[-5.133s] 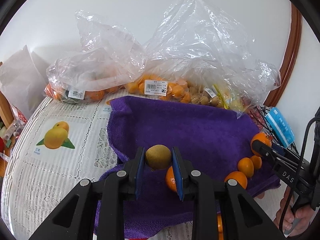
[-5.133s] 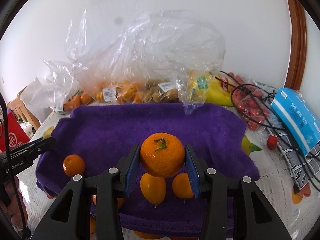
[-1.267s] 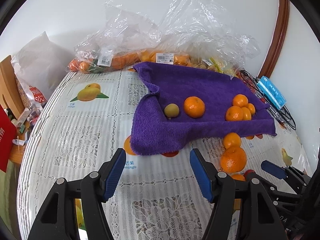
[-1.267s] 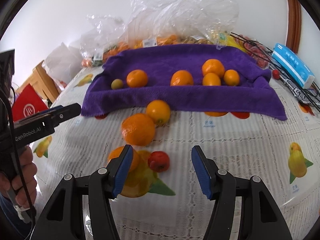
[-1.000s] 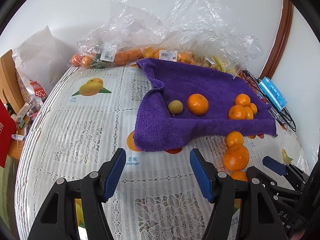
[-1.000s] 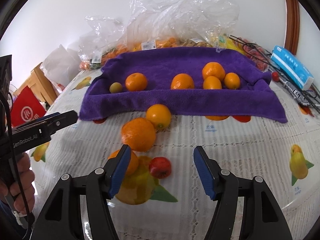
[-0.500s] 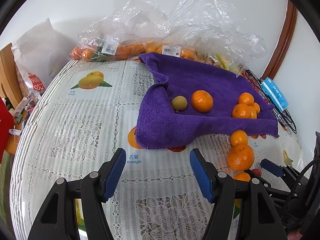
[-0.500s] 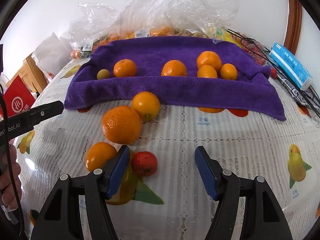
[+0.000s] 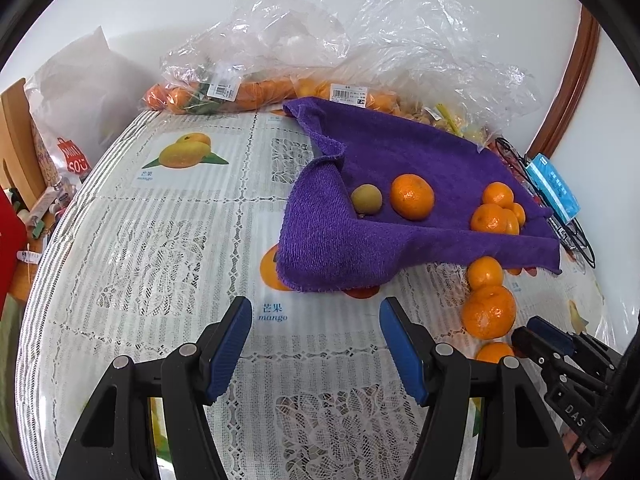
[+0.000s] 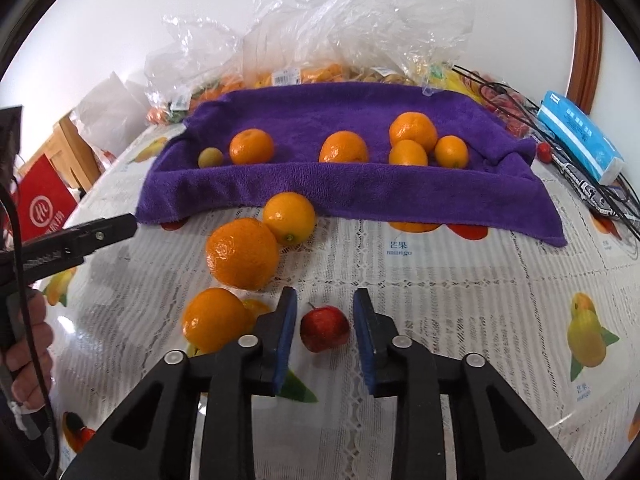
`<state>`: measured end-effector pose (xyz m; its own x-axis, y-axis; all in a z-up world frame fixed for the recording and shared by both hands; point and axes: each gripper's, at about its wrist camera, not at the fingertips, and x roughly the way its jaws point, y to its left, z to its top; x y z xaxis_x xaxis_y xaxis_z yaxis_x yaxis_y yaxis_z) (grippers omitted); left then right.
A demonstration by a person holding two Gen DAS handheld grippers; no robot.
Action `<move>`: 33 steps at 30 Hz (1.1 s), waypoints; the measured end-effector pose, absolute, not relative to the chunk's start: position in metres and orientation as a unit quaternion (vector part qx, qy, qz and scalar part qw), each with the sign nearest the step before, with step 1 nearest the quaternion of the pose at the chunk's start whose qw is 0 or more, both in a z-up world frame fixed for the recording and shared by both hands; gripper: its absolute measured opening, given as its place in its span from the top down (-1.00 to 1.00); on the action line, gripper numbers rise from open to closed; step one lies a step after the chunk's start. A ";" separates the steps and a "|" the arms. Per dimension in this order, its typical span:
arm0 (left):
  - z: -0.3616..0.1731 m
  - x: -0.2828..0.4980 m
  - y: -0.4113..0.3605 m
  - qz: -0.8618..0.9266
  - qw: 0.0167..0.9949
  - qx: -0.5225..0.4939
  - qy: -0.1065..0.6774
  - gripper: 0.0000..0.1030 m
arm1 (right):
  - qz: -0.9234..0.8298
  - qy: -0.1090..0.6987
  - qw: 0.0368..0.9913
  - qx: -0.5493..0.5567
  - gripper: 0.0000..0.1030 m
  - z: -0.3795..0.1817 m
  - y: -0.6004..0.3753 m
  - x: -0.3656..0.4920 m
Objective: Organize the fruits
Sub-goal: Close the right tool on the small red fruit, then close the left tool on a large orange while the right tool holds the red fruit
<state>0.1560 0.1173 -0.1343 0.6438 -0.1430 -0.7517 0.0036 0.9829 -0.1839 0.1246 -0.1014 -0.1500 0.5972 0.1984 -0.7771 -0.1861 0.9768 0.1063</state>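
A purple towel (image 10: 360, 192) lies on the table with several oranges (image 10: 413, 131) and a small green-yellow fruit (image 10: 211, 157) on it. Three oranges (image 10: 242, 253) lie loose on the tablecloth in front of it. My right gripper (image 10: 325, 332) has its jaws around a small red fruit (image 10: 324, 329), with small gaps on both sides. My left gripper (image 9: 316, 340) is open and empty above the tablecloth, short of the towel (image 9: 400, 200). The right gripper shows at its lower right (image 9: 552, 344).
Clear plastic bags of fruit (image 10: 320, 48) line the wall behind the towel. A blue tissue pack (image 10: 580, 136) and black cables (image 10: 600, 196) lie at the right. A red bag (image 10: 42, 204) and wooden furniture stand at the left table edge.
My right gripper has moved forward and down and narrowed its jaws around the small red fruit. My left gripper has drifted slightly and stays open.
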 end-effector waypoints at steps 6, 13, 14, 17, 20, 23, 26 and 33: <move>-0.133 0.155 0.111 -0.046 0.901 -0.084 0.423 -0.25 | 0.107 0.444 0.889 -0.011 0.24 -0.158 -0.100 0.121; -0.132 0.150 0.096 -0.063 0.900 -0.074 0.425 -0.25 | 0.123 0.437 0.891 0.011 0.52 -0.157 -0.108 0.122; -0.132 0.149 0.093 -0.071 0.899 -0.077 0.425 -0.25 | 0.122 0.433 0.893 0.012 0.52 -0.156 -0.110 0.121; -0.129 0.150 0.086 -0.090 0.897 -0.084 0.425 -0.25 | 0.109 0.420 0.901 0.005 0.52 -0.150 -0.121 0.117; -0.126 0.153 0.073 -0.111 0.894 -0.091 0.425 -0.25 | 0.096 0.413 0.906 0.010 0.51 -0.145 -0.139 0.115; -0.124 0.158 0.054 -0.130 0.889 -0.092 0.429 -0.26 | 0.079 0.407 0.910 0.009 0.51 -0.140 -0.159 0.113; -0.124 0.163 0.036 -0.140 0.887 -0.080 0.432 -0.27 | 0.062 0.397 0.916 0.005 0.51 -0.135 -0.177 0.108; -0.137 0.169 0.004 -0.136 0.879 -0.048 0.454 -0.27 | 0.048 0.391 0.919 0.017 0.51 -0.134 -0.208 0.102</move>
<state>0.1687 0.0045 -0.1365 0.5504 -0.2827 -0.7856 0.1949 0.9584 -0.2083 0.1019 -0.2081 -0.1341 0.6898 0.1015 -0.7168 -0.0744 0.9948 0.0694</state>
